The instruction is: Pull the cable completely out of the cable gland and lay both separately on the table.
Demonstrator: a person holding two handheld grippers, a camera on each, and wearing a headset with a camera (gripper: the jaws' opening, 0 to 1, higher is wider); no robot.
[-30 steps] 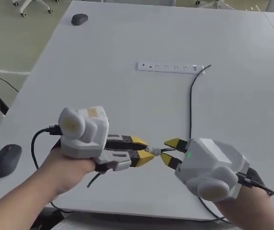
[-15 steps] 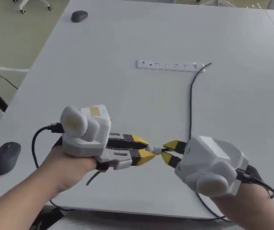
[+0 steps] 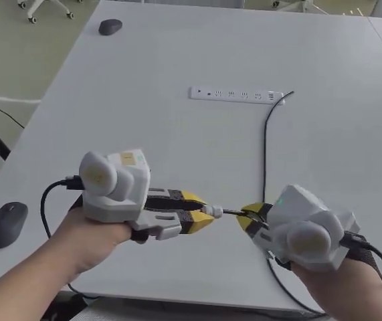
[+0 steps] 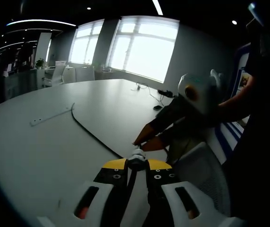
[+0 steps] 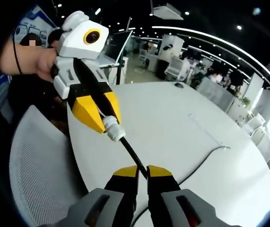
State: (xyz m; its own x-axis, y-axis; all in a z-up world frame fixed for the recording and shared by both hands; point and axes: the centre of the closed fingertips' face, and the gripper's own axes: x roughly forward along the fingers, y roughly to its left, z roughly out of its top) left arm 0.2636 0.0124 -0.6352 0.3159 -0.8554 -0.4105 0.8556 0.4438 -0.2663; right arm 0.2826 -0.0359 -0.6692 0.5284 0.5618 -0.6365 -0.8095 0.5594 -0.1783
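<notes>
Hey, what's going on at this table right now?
A person holds a hand-held gripper in each hand above a white table. The left hand-held gripper is shut on a white cable gland, the right hand-held gripper on the black cable coming out of it. A short run of cable stretches between them in the air; the cable is not yet out of the gland, and neither is laid down.

The left gripper [image 3: 201, 215] lies level, left of the cable gland [image 3: 212, 210], its jaws clamped on the gland. The left hand [image 3: 98, 235] grips it from below. Facing it from the gland's right, the right gripper [image 3: 250, 218] pinches the cable [image 3: 232, 212] just beside the gland. The right hand [image 3: 334, 284] seems to cup its body from underneath.
</notes>
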